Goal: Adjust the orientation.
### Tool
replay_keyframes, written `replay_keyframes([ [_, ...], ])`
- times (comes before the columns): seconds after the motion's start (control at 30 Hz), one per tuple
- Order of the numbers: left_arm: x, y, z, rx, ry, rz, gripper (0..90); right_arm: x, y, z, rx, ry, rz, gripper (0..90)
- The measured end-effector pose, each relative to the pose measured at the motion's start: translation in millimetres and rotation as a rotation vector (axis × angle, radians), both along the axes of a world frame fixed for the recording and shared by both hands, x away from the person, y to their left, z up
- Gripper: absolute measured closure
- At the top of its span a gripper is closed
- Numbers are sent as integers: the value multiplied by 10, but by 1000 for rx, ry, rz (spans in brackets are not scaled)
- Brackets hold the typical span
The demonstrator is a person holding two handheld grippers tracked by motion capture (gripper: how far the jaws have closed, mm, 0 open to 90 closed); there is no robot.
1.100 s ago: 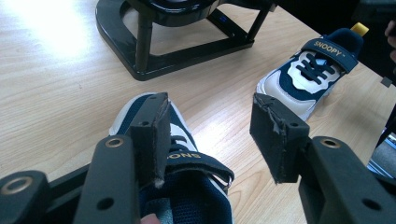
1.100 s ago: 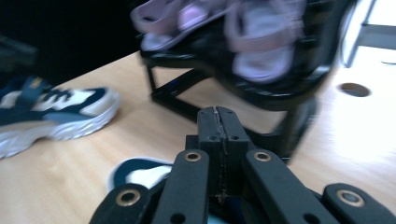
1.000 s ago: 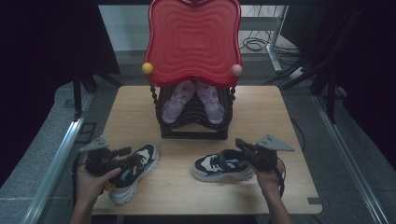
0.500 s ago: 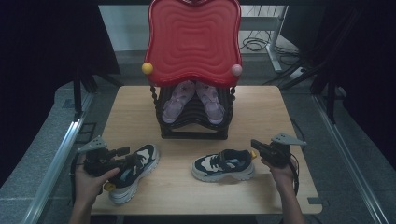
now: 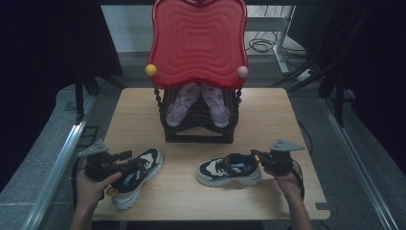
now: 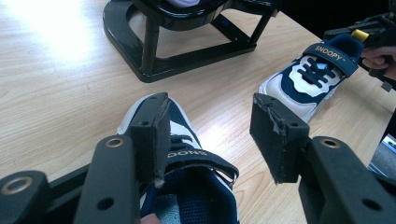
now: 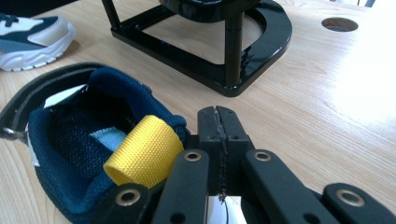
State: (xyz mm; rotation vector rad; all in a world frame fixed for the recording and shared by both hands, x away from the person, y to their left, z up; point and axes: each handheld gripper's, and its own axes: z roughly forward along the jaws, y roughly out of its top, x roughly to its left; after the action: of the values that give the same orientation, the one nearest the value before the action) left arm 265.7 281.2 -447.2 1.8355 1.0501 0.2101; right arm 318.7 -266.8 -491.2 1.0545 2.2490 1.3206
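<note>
- Table (image 5: 268, 120), rack (image 5: 198, 132) at back w/ a purple pair under the red tray (image 5: 198, 43).
- Left shoe (image 5: 136, 175): near-left edge. Left gripper (image 6: 210, 135) spread, straddling its opening; I'd centre the collar before squeezing.
- Right shoe (image 5: 230, 168): centre-right. Right gripper (image 7: 218, 123) pressed together beside the heel loop (image 7: 142, 149); can't tell if it pinches anything.

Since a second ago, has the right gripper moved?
Yes. The right gripper has slid off the right sneaker toward the table's right edge, now at its heel.
</note>
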Motion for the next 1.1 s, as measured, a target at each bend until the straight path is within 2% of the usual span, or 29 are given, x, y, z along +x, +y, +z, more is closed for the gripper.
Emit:
replay_keyframes([
  [0.23, -5, 15, 7, -1, -1, 3, 481, -159, -2, 17, -9, 0, 23, 900],
  [0.53, -7, 20, 6, -1, -1, 4, 481, -345, -44, 8, -1, -2, 22, 900],
  [1.1, -18, 61, 17, -6, -3, 10, 481, -517, -43, -2, 11, 6, 7, 900],
])
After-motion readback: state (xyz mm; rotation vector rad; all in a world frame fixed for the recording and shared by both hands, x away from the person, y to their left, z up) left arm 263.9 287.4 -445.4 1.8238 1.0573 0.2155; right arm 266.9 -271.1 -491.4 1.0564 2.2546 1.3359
